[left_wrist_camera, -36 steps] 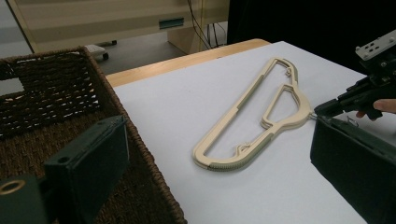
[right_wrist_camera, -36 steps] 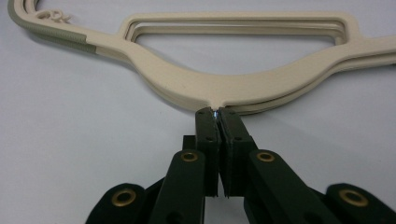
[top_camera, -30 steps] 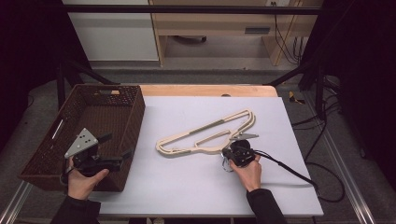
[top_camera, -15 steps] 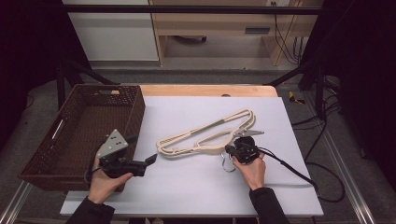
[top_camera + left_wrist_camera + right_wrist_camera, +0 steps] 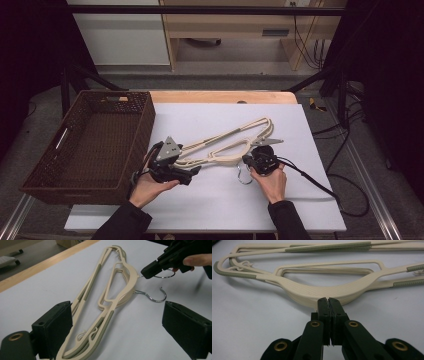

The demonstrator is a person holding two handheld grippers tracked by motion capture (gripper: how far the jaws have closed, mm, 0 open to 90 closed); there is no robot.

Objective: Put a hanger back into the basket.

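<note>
Two cream hangers (image 5: 230,158) with grey-green grip strips lie stacked on the white table (image 5: 210,205). My right gripper (image 5: 246,159) is shut on the upper hanger's wire hook, right at the neck (image 5: 328,301). In the left gripper view its black tip (image 5: 148,272) shows there too. The lower hanger's hook (image 5: 153,298) lies free on the table. My left gripper (image 5: 120,332) is open wide and low over the hangers' near end (image 5: 82,350). Its jaws have just been closing a little. That end lies between them, close by the left jaw, with neither pad pressing on it.
A dark wicker basket (image 5: 145,125) stands at the table's left edge, just behind my left hand. The right gripper's cable (image 5: 310,180) trails off to the right. A wooden strip (image 5: 220,96) runs along the table's far edge.
My left gripper has moved right, from beside the basket to the hangers' left end. The right gripper has stayed shut at the hanger's neck.
</note>
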